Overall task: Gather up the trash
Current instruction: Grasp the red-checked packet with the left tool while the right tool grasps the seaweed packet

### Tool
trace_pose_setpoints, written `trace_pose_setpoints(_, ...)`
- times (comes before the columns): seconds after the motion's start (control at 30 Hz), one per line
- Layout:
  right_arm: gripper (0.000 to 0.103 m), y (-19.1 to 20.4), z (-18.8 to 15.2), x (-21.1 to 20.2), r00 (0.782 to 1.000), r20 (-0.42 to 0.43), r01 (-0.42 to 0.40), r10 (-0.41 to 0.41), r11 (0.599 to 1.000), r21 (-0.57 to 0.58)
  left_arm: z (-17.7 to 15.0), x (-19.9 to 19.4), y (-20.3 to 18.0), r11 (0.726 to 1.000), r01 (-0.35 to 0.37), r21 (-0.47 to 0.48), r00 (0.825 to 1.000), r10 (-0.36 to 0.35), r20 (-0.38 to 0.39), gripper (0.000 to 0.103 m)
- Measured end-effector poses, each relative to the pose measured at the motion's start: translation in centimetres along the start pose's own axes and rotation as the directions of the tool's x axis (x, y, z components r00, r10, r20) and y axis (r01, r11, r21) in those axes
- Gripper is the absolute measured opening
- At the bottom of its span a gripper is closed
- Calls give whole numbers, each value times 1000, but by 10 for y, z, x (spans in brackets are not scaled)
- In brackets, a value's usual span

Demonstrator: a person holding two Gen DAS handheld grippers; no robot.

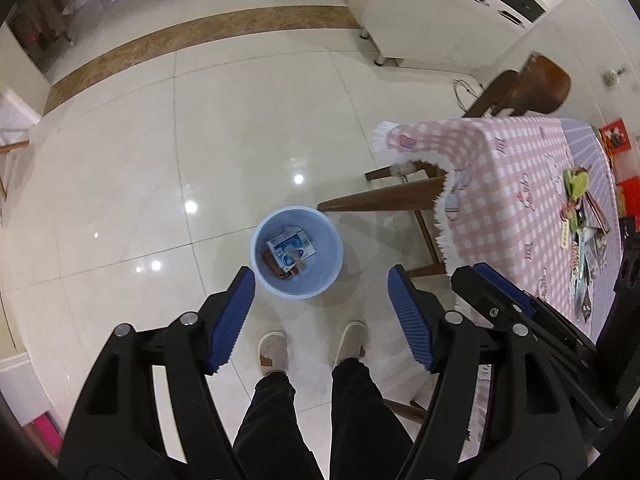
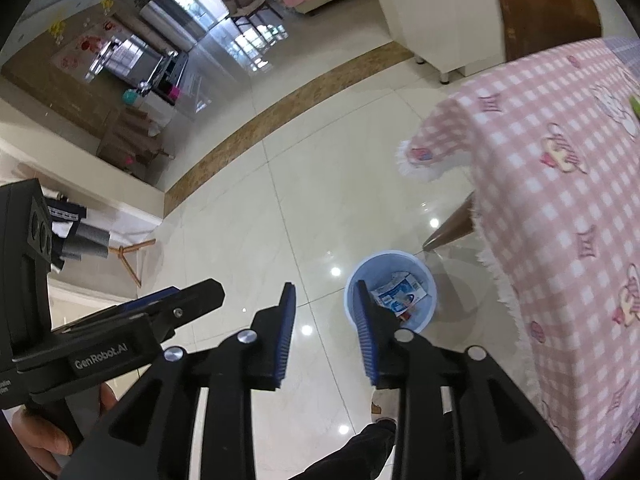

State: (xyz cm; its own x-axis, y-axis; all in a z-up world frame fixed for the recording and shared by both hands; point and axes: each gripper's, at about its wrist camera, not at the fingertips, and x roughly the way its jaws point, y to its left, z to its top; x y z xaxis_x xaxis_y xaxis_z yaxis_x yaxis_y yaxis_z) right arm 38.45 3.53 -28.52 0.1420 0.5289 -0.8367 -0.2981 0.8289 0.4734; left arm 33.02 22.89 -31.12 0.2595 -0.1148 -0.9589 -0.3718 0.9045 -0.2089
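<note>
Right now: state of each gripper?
left gripper: open wide, nothing between the pads, above the blue bin.
right gripper: open, narrower gap, empty.

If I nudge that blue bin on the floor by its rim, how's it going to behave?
The bin looks like thin plastic holding only a carton and a few scraps, so it is probably light. On the glossy tile floor it would likely slide easily. It seems taller than it is wide, so a push at the rim might tip it instead.

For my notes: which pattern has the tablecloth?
Pink and white checks on the tablecloth, clearest in the right wrist view.
</note>
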Motion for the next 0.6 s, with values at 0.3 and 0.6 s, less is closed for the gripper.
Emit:
trace_pose_setpoints(0.3,30,-94,-10,-66,988,115,85,-99,989,122,-4,12,-112,983,67,171,998,-65,-20,68)
trace_pose_setpoints(0.6,30,-241,-25,-148,936,207,212,-285,925,315,-24,49,-273,909,166,381,985,-134,-109,68)
